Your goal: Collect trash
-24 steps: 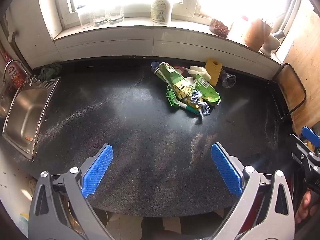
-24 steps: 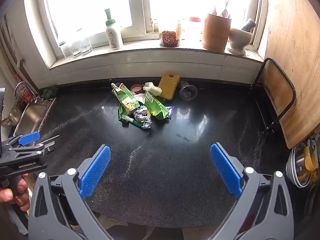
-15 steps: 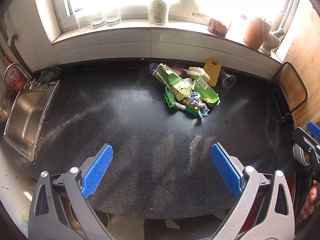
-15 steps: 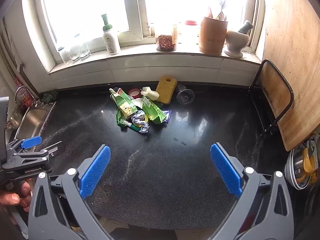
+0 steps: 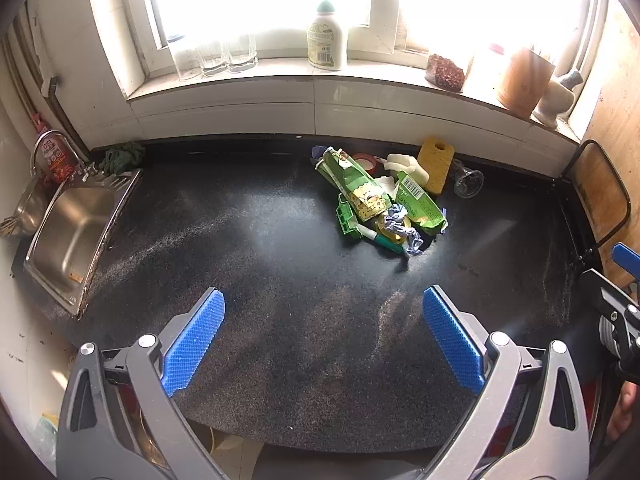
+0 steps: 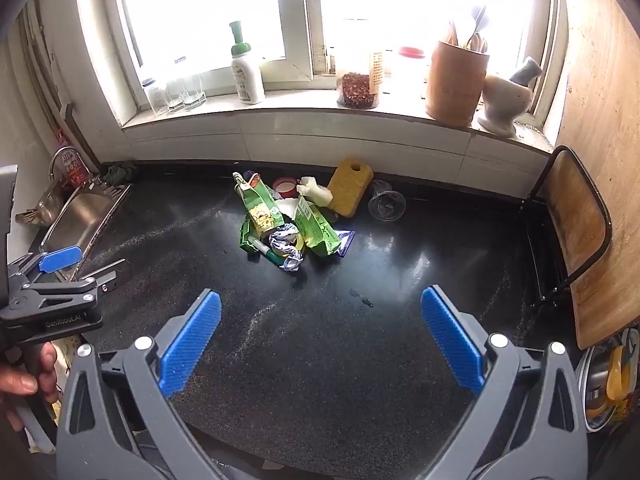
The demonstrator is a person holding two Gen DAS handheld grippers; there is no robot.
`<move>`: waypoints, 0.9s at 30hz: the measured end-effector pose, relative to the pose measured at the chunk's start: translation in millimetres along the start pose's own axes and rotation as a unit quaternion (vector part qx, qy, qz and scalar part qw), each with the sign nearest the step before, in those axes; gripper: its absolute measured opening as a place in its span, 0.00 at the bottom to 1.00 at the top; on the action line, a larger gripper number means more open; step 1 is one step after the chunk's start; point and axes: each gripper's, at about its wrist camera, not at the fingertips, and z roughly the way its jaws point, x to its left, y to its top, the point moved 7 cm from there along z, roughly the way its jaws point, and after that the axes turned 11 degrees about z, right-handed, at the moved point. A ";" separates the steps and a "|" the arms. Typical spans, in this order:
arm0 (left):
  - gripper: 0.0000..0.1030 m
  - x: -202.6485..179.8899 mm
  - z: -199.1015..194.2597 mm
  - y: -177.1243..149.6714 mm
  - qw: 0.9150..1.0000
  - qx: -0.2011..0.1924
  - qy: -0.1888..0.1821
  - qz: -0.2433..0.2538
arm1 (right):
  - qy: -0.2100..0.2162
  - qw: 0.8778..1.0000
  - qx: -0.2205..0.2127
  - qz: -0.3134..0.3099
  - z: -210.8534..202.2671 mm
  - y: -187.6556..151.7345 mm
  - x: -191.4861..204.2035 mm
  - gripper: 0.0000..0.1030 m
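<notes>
A steel sink (image 5: 76,224) sits at nine o'clock, trash pile (image 5: 380,200) at one o'clock, as the left gripper (image 5: 324,340) and right gripper (image 6: 320,340) hover spread wide, holding nothing.

Steel sink (image 5: 76,224) sits at the far left of the black countertop (image 5: 280,280), a dark green cloth (image 5: 122,156) just behind its back corner. Up on the windowsill beyond the sink: clear glasses (image 5: 216,56), then a white pump bottle (image 6: 246,72), a wooden utensil holder (image 6: 456,80), a stone mortar (image 6: 504,100) farthest along.
</notes>
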 end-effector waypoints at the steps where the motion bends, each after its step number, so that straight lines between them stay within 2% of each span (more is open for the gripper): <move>1: 0.94 -1.0 0.9 0.5 1.000 0.000 0.000 0.000 | 0.003 1.000 -0.001 0.003 -0.1 2.5 -1.9 0.95; 12: 0.94 -13.9 14.2 12.2 1.000 0.001 -0.008 0.008 | -0.001 1.000 -0.001 0.000 5.5 10.9 -12.2 0.95; 27: 0.94 -1.4 16.8 22.8 1.000 -0.002 -0.003 0.007 | 0.009 1.000 0.002 0.006 16.6 21.3 -4.9 0.95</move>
